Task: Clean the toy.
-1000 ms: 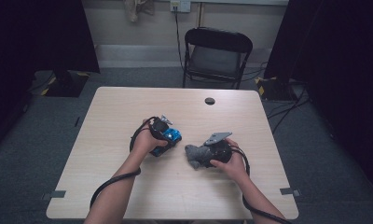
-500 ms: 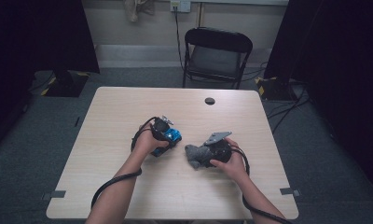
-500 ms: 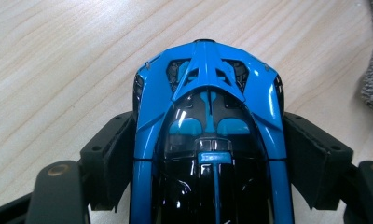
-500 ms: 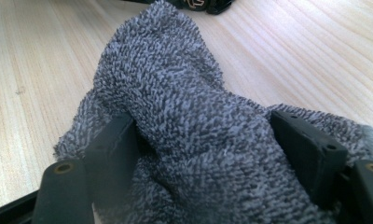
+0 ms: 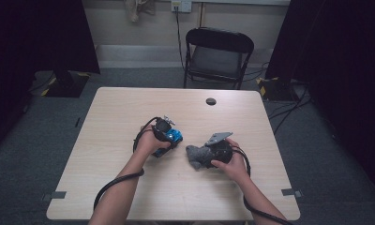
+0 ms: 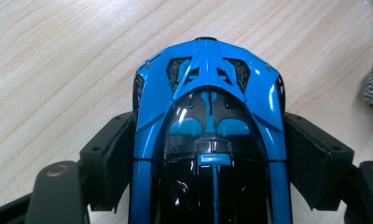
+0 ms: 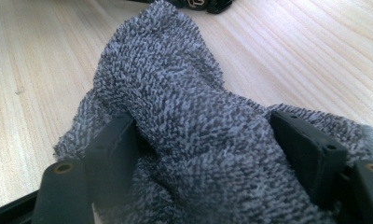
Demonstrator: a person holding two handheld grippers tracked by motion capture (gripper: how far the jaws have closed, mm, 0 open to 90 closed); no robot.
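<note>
A pale wooden surface (image 5: 110, 140) fills the middle of the scene, with a folding chair (image 5: 217, 54) beyond its far edge. Near the centre, the right gripper (image 5: 205, 155) pinches a bunched grey cloth (image 7: 194, 140) between its jaws. Just to its left, the left gripper (image 5: 169, 138) has its jaws clamped on the sides of a blue toy car (image 6: 208, 121). A small dark disc (image 5: 211, 101) lies far back.

no readable text, no labels, no brands, no numbers, no signs
</note>
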